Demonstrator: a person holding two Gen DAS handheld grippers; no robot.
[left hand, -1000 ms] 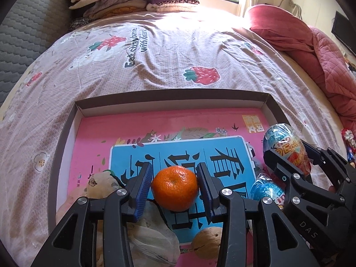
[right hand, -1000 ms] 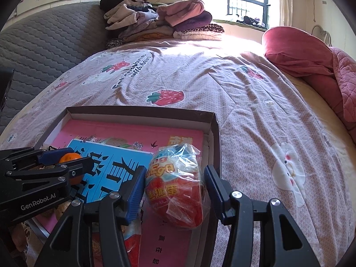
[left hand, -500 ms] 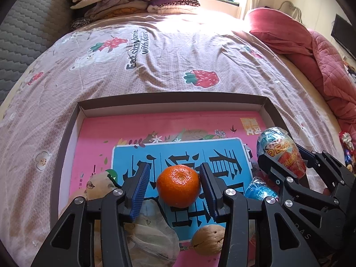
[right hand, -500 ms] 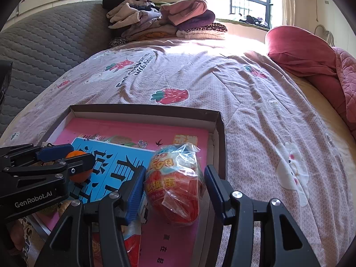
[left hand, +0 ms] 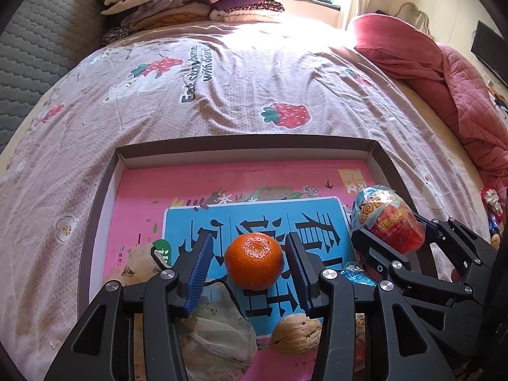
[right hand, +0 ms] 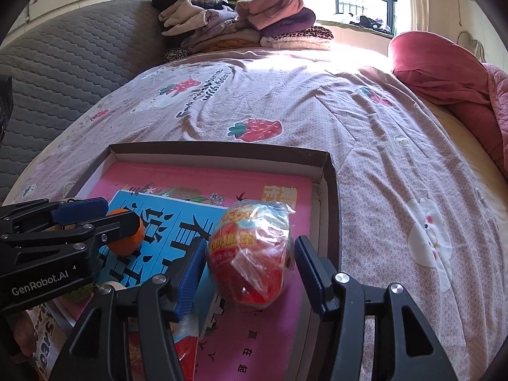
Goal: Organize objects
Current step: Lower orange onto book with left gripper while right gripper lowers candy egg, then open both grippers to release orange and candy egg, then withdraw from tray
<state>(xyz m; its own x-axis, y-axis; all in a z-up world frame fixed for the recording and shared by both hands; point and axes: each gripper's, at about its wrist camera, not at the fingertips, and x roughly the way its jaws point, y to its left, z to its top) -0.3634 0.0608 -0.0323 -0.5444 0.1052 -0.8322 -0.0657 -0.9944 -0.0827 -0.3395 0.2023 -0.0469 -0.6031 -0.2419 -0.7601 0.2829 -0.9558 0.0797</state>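
Left wrist view: left hand-held gripper [left hand: 250, 263] straddles the tangerine [left hand: 254, 261] resting in the tray [left hand: 241, 147] at six o'clock, pads clear, apparently set down. At three o'clock, right hand-held gripper [right hand: 250, 263] is opening around the wrapped egg toy [right hand: 252, 254], seemingly releasing it.

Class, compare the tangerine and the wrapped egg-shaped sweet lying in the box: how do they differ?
The tangerine is bare, plain orange and round; the wrapped egg-shaped sweet is in crinkly clear plastic, printed red and blue, and oval. The tangerine lies mid-box on the blue print; the sweet lies near the box's right wall. Both rest between open jaws.
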